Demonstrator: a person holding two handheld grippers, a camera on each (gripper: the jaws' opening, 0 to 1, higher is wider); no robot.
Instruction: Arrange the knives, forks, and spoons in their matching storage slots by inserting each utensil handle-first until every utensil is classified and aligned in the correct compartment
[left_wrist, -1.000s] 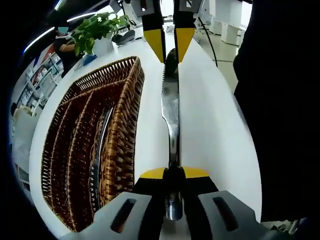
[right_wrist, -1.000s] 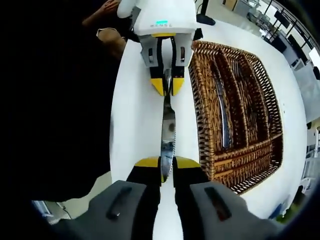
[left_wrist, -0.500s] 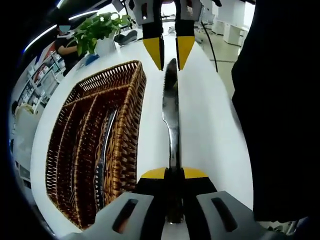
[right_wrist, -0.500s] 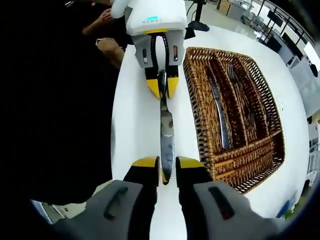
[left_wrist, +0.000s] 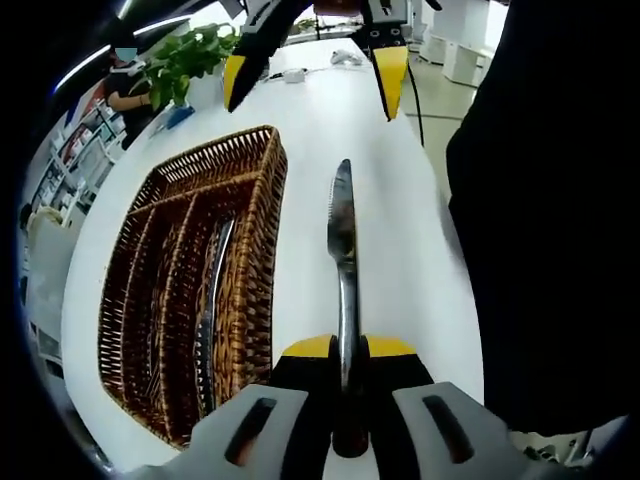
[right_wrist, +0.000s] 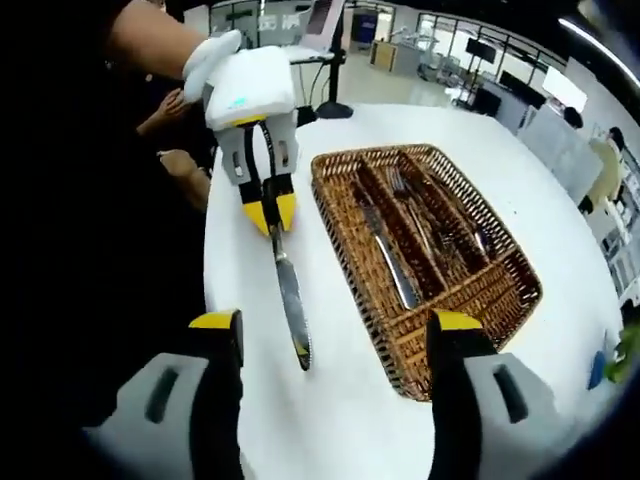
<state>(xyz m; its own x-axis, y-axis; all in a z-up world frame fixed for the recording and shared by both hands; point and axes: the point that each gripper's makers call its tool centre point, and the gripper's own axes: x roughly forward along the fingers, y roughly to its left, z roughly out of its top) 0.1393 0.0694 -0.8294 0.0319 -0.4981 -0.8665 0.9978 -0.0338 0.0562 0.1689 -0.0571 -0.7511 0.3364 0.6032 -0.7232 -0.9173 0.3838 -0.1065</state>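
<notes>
Left gripper (left_wrist: 347, 350) clamped on the knife (left_wrist: 343, 235) handle, jaws closed tight, blade running straight ahead past the fingertips over the white table (left_wrist: 400, 200). Right gripper (right_wrist: 330, 325) spread wide, holding nothing, yellow tips well apart on either side of the blade end. Wicker cutlery tray (left_wrist: 190, 290) just left of the left gripper's fingers, a knife lying in its nearest slot (left_wrist: 210, 310). Forks (right_wrist: 420, 215) in further compartments. Potted plant (left_wrist: 185, 60) beyond the tray.
</notes>
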